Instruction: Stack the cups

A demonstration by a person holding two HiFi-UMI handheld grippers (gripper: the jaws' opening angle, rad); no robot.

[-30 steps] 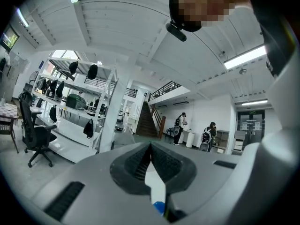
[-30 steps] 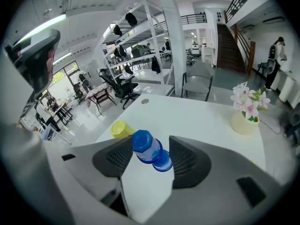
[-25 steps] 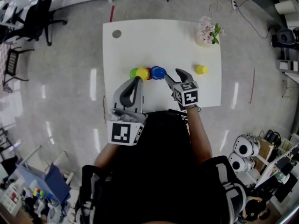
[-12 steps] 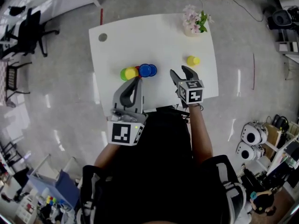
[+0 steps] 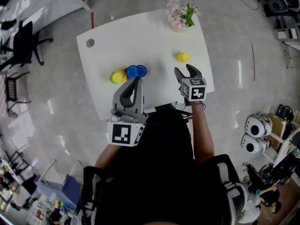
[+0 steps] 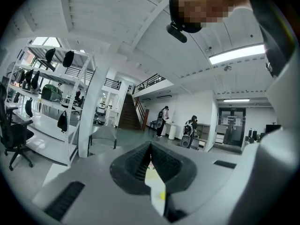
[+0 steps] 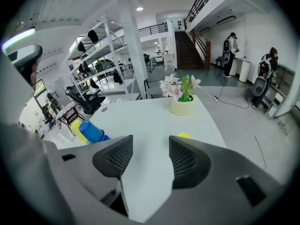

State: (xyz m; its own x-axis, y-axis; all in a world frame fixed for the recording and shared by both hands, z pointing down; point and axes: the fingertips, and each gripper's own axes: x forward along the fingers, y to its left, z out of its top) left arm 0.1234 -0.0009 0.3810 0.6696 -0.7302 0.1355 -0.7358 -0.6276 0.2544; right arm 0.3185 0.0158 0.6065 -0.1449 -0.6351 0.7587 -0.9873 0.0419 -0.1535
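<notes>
L gripper [image 5: 137,80] jaws closed, empty; R gripper [image 5: 183,70] jaws apart nr yellow cup [image 5: 183,56].

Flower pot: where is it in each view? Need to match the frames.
Head view: flower pot at the far edge of the table, right of centre.
Left gripper view: not in it.
Right gripper view: upper centre, above the open jaws.
Shared landmark: lone yellow cup, just nearer than the pot in both.

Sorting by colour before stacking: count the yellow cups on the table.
2. One cup is in the coloured cluster at the table's left; the other stands alone at the right, just ahead of the right gripper. Others may hide within the cluster.
</notes>
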